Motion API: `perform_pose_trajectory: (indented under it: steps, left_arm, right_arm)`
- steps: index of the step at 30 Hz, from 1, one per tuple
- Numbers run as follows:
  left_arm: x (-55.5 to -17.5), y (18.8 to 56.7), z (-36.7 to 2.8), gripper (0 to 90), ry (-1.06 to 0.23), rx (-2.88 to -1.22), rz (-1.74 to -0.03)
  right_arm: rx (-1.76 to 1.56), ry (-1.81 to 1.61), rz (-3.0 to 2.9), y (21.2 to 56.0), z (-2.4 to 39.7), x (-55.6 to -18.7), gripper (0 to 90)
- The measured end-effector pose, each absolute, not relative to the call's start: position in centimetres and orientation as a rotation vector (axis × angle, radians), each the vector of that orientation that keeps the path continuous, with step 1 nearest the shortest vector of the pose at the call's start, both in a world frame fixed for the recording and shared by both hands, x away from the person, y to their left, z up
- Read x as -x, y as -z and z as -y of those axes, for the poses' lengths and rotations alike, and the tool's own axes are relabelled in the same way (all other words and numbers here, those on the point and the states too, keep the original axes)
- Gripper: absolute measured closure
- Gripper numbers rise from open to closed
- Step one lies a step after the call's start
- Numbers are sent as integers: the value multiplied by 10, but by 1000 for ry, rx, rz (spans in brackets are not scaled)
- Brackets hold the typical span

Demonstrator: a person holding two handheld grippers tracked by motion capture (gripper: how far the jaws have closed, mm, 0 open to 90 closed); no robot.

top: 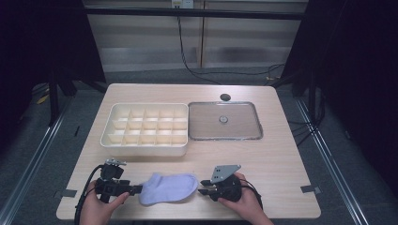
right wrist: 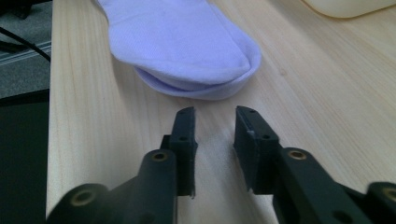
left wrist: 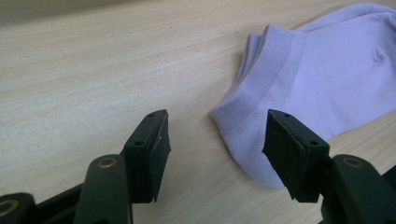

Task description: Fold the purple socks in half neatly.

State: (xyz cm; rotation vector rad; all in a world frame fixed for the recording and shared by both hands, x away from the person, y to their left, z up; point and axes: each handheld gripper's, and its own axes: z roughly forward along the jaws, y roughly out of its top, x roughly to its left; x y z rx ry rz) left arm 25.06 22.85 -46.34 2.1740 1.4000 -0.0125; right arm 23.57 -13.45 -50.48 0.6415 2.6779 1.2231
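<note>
No legible text, label or number anywhere (sock, tray and table all unmarked)

Left gripper (top: 136,189) at lower left, jaws apart, right gripper (top: 202,186) at lower centre, jaws narrowly apart, both level, facing inward

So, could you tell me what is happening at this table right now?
A person holds a left gripper and a right gripper at either end of a lilac sock lying flat near the table's front edge. Both sets of jaws are open with nothing clamped. Behind stand an empty divided organizer tray and its lid.
</note>
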Motion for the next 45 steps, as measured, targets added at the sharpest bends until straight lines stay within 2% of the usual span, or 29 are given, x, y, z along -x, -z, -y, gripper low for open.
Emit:
perform_pose_trajectory:
  steps: [4, 7, 13, 27, 35, 42, 45]
  left_arm:
    - [-254, 463, -226, 440, 33, -2172, -1378]
    - [-257, 464, -223, 460, 50, -2151, -1371]
    - [-260, 466, -220, 531, 62, -2160, -1353]
    - [-266, 475, -203, 553, 108, -2224, -1334]
    - [-268, 474, -193, 670, 48, -2262, -1364]
    - [-269, 473, -186, 768, 45, -2291, -1369]
    - [-268, 473, -185, 783, 49, -2292, -1373]
  right_arm:
    - [-629, -1241, -2678, 506, 134, -236, 792]
    - [-622, -1245, -2688, 506, 132, -236, 827]
    - [-616, -1238, -2682, 506, 130, -236, 828]
    - [-629, -1254, -2673, 507, 129, -237, 831]
    - [-623, -1247, -2660, 507, 129, -236, 830]
    - [-629, -1242, -2655, 507, 128, -235, 831]
    - [-624, -1229, -2660, 506, 128, -235, 831]
